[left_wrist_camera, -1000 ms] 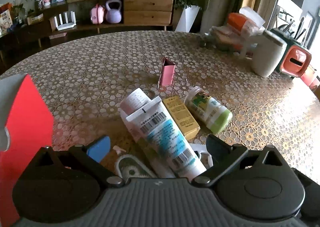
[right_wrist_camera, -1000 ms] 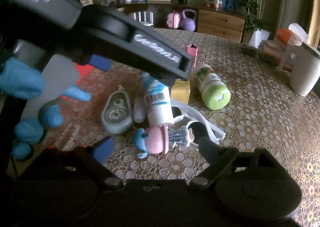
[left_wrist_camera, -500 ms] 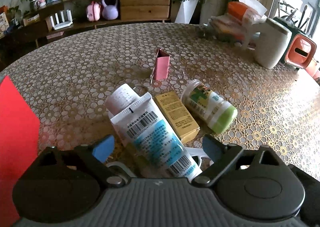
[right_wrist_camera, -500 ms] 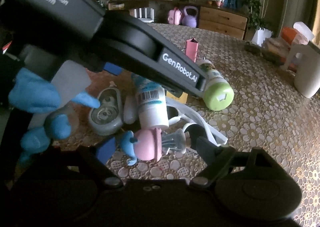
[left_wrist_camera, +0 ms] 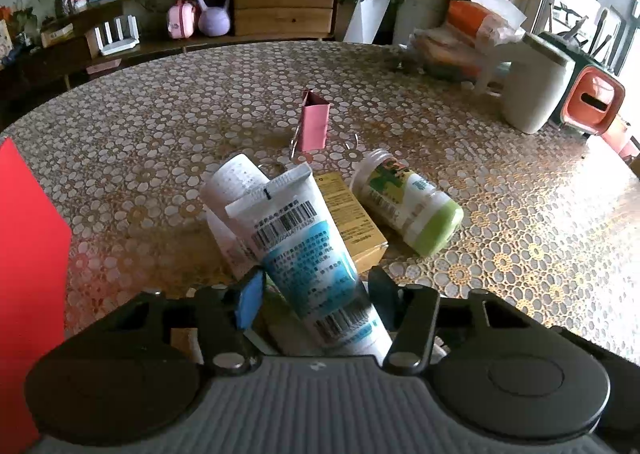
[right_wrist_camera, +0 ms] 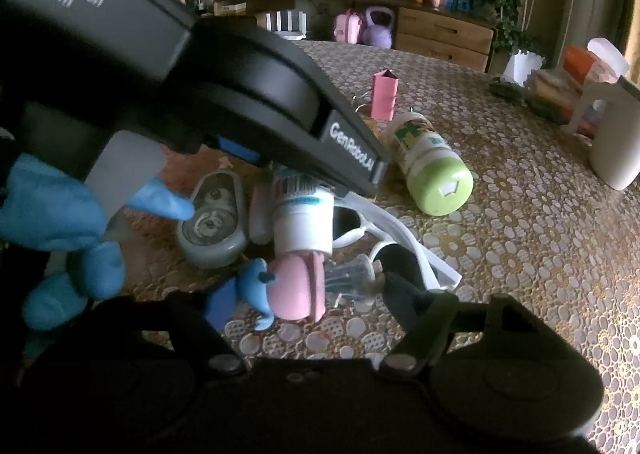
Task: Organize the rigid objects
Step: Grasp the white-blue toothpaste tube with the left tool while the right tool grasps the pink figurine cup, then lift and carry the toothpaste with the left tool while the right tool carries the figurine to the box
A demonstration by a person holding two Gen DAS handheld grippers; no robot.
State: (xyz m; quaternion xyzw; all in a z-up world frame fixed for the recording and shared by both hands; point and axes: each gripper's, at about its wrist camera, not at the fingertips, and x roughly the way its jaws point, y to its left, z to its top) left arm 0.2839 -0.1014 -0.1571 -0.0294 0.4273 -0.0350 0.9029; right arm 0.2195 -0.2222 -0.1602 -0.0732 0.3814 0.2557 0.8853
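We have the left gripper (left_wrist_camera: pixel 314 290) narrowed around the tube (left_wrist_camera: pixel 308 254), not yet clamped; next, squeeze and lift, while our right gripper (right_wrist_camera: pixel 302 296) hovers wide.

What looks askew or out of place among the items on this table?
The items lie in an unsorted pile. The blue-and-white tube lies slanted across another white tube, its tail raised. The green-capped bottle is tipped on its side beside the yellow box. Nothing looks spilled or broken.
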